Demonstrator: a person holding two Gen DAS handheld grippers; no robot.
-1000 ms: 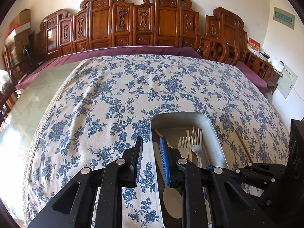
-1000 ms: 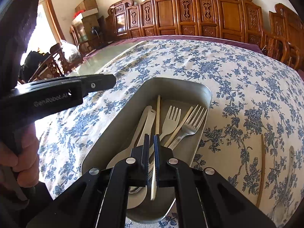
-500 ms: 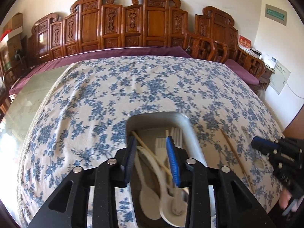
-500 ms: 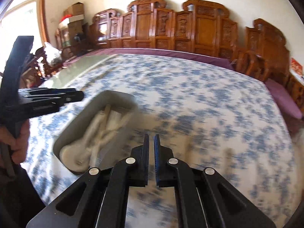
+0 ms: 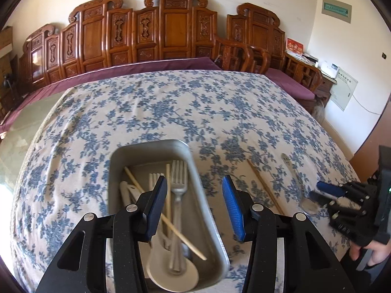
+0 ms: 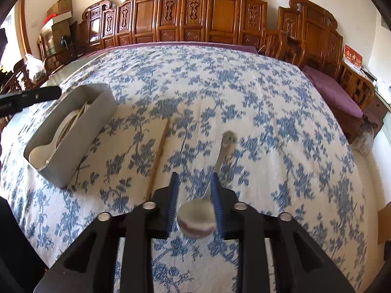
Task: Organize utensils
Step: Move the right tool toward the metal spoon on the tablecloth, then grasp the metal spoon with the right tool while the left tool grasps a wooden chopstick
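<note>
Your right claw [image 6: 194, 196] stands narrowly parted astride the metal spoon [image 6: 210, 190], bowl between the blue pads, handle pointing away. Thin, stiff and slick, it lies flat on the surface, right of the tray [image 6: 80, 131]; pinching the neck looks best. Your left claw [image 5: 195, 208] gapes wide above the tray.
</note>
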